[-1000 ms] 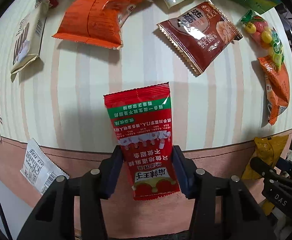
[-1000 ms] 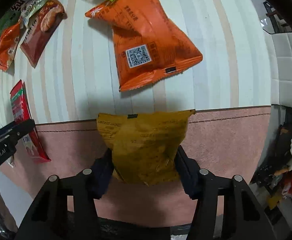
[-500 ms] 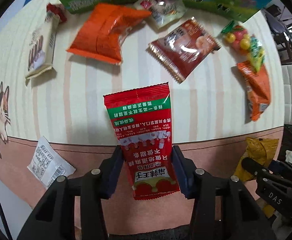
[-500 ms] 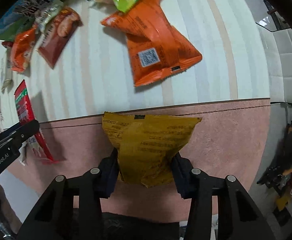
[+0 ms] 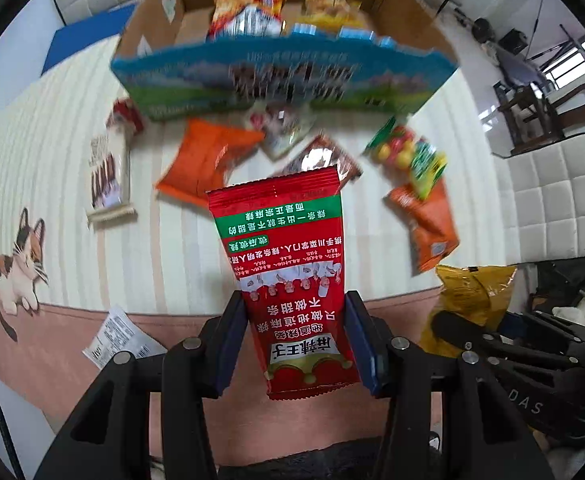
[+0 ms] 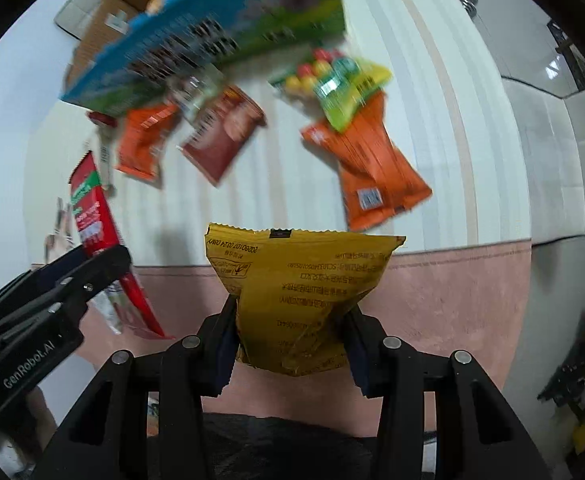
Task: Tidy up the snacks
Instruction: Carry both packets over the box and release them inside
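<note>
My left gripper (image 5: 292, 300) points straight down and is shut on a red chili-snack packet (image 5: 284, 248), which hangs well above the striped tablecloth (image 5: 52, 152). My right gripper (image 6: 292, 308) is shut on a crumpled yellow snack bag (image 6: 300, 272), also lifted off the table. Each wrist view shows the other hand: the yellow bag (image 5: 472, 292) at lower right, the red packet (image 6: 92, 216) and left gripper (image 6: 92, 264) at left. An open cardboard box (image 5: 284, 76) with a blue-green printed wall stands at the back, with several snacks inside.
Loose snacks lie between me and the box: an orange bag (image 5: 208, 156), a dark red packet (image 5: 332, 156), a colourful candy bag (image 5: 408, 156), a second orange bag (image 5: 424, 224), a cream packet (image 5: 108, 172), and a small white packet (image 5: 120, 336). White chairs stand beyond the table.
Both grippers have risen with their packets, so the table looks farther away and the box has come into view. The right jaws squeezed tighter on the yellow bag.
</note>
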{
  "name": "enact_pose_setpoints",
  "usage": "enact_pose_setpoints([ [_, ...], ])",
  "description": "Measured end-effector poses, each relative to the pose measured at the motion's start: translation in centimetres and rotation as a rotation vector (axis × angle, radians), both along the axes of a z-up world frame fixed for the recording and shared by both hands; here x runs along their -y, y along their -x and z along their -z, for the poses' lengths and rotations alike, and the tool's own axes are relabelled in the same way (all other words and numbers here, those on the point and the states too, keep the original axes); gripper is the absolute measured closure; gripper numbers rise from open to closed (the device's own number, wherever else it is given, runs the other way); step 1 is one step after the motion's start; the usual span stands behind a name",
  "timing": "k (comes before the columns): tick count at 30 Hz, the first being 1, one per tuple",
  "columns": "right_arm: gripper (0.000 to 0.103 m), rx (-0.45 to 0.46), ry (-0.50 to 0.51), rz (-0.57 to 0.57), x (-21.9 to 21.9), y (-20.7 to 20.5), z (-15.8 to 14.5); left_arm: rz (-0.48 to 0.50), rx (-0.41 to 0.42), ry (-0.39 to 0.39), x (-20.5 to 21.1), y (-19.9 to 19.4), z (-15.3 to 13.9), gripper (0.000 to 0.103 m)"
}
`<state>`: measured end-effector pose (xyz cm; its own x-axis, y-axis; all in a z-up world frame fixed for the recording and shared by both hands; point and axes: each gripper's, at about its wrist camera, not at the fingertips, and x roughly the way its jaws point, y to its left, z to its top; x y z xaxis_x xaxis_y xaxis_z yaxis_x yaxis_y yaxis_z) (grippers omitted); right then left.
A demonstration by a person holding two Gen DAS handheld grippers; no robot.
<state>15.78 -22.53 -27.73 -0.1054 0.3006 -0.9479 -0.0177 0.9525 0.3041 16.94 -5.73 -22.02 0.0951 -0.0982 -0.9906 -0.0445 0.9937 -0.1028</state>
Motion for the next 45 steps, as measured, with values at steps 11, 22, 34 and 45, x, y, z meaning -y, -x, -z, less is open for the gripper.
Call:
enact_pose_setpoints([
  [11, 0.054, 0.134, -0.098, 0.007, -1.8, -8.7, -9.7, 0.006, 0.111, 0.011, -2.4, -7.7, -6.4, 0.057],
  [22, 0.054, 0.205, -0.037, -0.068, -7.1, -20.7, -12.6, 0.024, 0.055, -0.071, -6.8, -21.2, -6.6, 0.057],
  [34, 0.054, 0.043, 0.066, -0.091, -10.9, -28.0, -2.9, 0.028, -0.232, -0.078, -9.1, -28.6, 5.6, 0.057],
  [45, 0.013, -0.098, 0.085, -0.121, -11.9, -28.1, 2.2, -0.017, -0.288, -0.029, -10.1, -28.2, 7.8, 0.043],
])
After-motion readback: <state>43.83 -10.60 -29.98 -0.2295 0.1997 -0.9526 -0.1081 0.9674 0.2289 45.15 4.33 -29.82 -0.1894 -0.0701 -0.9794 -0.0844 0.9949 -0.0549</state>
